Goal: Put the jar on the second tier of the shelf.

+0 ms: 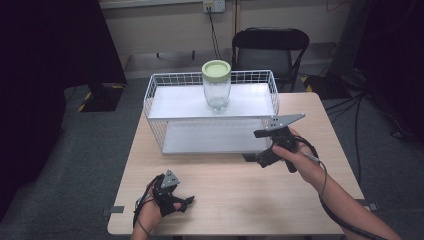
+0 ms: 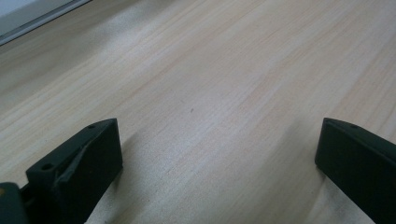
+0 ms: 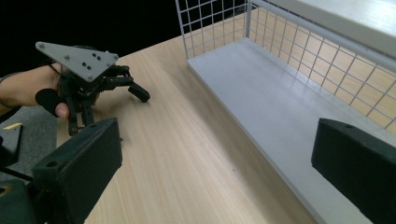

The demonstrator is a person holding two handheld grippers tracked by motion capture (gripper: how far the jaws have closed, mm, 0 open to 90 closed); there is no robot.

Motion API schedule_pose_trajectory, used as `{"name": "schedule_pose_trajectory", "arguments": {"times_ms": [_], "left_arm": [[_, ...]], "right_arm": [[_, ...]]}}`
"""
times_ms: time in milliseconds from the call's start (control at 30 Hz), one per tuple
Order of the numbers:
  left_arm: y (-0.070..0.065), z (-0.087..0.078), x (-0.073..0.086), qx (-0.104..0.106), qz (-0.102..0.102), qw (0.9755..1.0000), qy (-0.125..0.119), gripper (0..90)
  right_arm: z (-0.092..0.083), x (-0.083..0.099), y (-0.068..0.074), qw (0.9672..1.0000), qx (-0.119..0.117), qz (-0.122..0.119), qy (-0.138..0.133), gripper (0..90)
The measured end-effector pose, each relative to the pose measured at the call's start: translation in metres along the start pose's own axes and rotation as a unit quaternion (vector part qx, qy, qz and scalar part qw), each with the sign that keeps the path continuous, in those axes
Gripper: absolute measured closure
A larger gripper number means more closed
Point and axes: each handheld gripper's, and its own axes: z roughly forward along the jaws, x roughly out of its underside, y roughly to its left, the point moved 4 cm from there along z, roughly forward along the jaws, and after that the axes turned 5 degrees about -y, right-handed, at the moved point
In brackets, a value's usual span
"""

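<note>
Glass jar (image 1: 216,86) with a green lid already stands on the top shelf of the white wire rack (image 1: 159,92) — placing looks done. Both jaws gape, empty: right hand-held gripper (image 1: 263,146) just before the rack, left hand-held gripper (image 1: 183,202) low on the tabletop (image 1: 240,195). Nothing blocks withdrawal.

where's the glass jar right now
In the high view the glass jar stands upright on the top shelf of the white wire rack, right of its middle, far from both grippers.
</note>
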Motion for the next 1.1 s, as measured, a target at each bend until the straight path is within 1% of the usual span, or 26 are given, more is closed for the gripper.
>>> {"name": "schedule_pose_trajectory", "arguments": {"times_ms": [133,300,533,767,933,1100], "left_arm": [[0.000,0.000,0.000,0.000,0.000,1.0000,0.000,0.0],[0.000,0.000,0.000,0.000,0.000,1.0000,0.000,0.0],[0.000,0.000,0.000,0.000,0.000,1.0000,0.000,0.0],[0.000,0.000,0.000,0.000,0.000,1.0000,0.000,0.0],[0.000,0.000,0.000,0.000,0.000,1.0000,0.000,0.0],[0.000,0.000,0.000,0.000,0.000,1.0000,0.000,0.0]], "right_arm": [[-0.004,0.008,-0.003,1.0000,0.003,0.005,0.001,0.8],[-0.011,0.015,-0.006,0.9999,0.007,0.012,-0.003,0.9],[-0.019,0.030,-0.010,0.9998,0.011,0.017,-0.002,0.9],[-0.022,0.048,-0.010,0.9997,0.012,0.018,0.007,1.1],[-0.023,0.059,-0.011,0.9997,0.015,0.021,0.005,1.1],[-0.026,0.065,-0.012,0.9996,0.019,0.023,0.003,1.1]]}}
